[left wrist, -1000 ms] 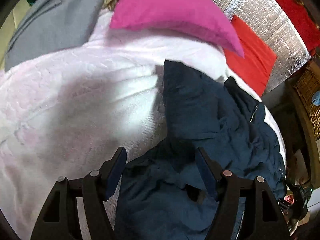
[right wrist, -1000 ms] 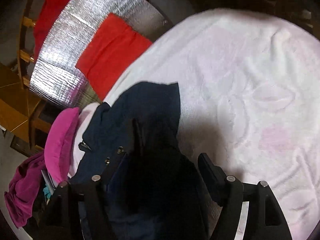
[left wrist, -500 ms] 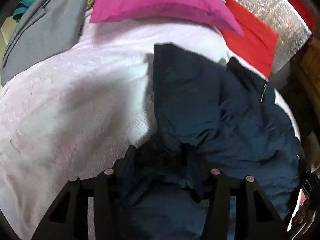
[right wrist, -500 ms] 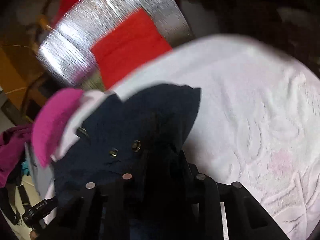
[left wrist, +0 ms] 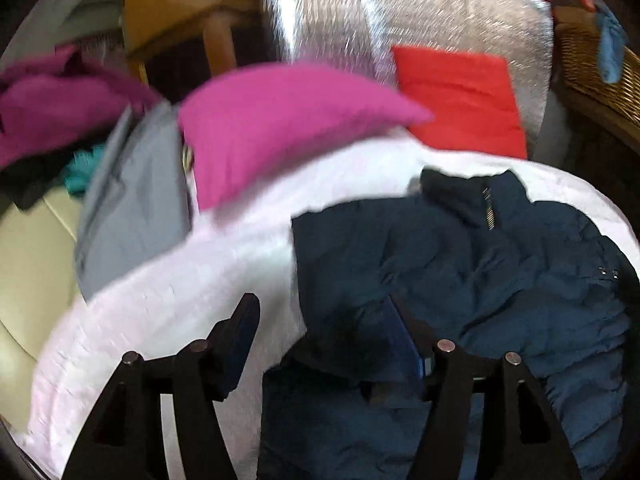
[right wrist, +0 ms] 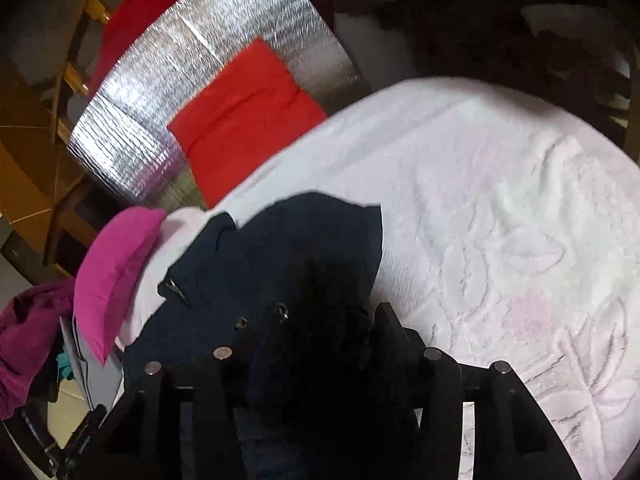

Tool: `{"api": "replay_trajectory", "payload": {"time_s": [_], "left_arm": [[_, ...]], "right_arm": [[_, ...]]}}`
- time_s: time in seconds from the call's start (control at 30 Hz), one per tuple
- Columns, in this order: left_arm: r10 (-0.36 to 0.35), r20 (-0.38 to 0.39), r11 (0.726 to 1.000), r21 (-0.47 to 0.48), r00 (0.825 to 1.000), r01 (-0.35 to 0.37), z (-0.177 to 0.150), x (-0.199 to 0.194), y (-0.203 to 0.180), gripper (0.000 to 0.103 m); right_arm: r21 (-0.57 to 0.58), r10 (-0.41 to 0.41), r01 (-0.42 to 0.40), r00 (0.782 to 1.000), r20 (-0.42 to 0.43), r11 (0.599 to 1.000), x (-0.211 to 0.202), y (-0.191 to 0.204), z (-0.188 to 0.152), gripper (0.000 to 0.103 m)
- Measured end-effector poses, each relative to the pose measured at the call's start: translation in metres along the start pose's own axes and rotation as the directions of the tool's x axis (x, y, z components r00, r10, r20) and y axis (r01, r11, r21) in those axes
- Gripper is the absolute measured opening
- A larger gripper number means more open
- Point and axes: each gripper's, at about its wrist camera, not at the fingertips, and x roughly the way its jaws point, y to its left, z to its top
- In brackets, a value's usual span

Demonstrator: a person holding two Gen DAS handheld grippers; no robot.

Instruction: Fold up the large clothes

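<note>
A navy jacket (left wrist: 480, 272) with its zip collar at the far end lies crumpled on a white and pale pink blanket (left wrist: 180, 300). My left gripper (left wrist: 320, 340) hovers over the jacket's near left edge, jaws opening. Its left finger is over bare blanket and its right finger sits at the edge of a folded flap, with nothing pinched. In the right wrist view the jacket (right wrist: 280, 248) reaches up between the jaws of my right gripper (right wrist: 324, 320). Those jaws are also opening, with a dark bunch of fabric loose between them.
A pink pillow (left wrist: 280, 128) and a grey garment (left wrist: 132, 208) lie at the blanket's far left, beside a heap of magenta clothes (left wrist: 52, 112). A red cushion (left wrist: 460, 96) leans on a silver foil panel (left wrist: 400, 12). A wicker basket (left wrist: 592, 64) stands at the right. Bare blanket (right wrist: 500, 200) spreads right of the jacket.
Both grippers closed on jacket fabric half a second ago and have since widened. Both have risen, and the left view has swung to show more of the room behind.
</note>
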Motion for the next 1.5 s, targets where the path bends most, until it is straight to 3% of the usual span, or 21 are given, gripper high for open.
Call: {"api": "replay_trajectory", "payload": {"time_s": [0.23,0.57,0.7,1.03,1.23,1.33,1.5], "left_arm": [[-0.014,0.063,1.0,0.01,0.998,0.014,0.006,-0.03,-0.005,0.068],[-0.007,0.077,0.999,-0.033,0.997,0.01,0.005,-0.041,0.006,0.069],[-0.005,0.073,0.999,-0.038,0.997,0.007,0.006,-0.039,0.007,0.069],[0.004,0.069,0.999,-0.044,0.998,-0.001,0.006,-0.035,0.007,0.069],[0.009,0.069,0.999,-0.041,0.998,-0.006,0.006,-0.034,0.005,0.069],[0.011,0.071,0.999,-0.038,0.997,-0.008,0.006,-0.034,0.004,0.069],[0.011,0.071,0.999,-0.043,0.997,-0.008,0.007,-0.035,0.005,0.069]], "right_arm": [[-0.013,0.053,-0.052,0.997,0.048,0.999,-0.017,0.014,0.002,0.053],[-0.051,0.049,-0.048,0.999,0.008,0.998,-0.011,0.024,-0.008,0.053],[-0.043,0.024,-0.025,1.0,-0.016,0.999,0.001,0.023,-0.011,0.063],[-0.001,-0.053,0.053,0.997,-0.061,0.999,0.031,0.002,-0.012,0.073],[-0.005,-0.048,0.048,0.99,-0.135,0.999,0.053,-0.002,-0.017,0.072],[-0.087,-0.078,0.068,0.989,-0.123,0.994,0.051,0.013,-0.021,0.057],[-0.122,-0.07,0.061,0.995,-0.07,0.991,0.034,0.028,-0.019,0.057]]}}
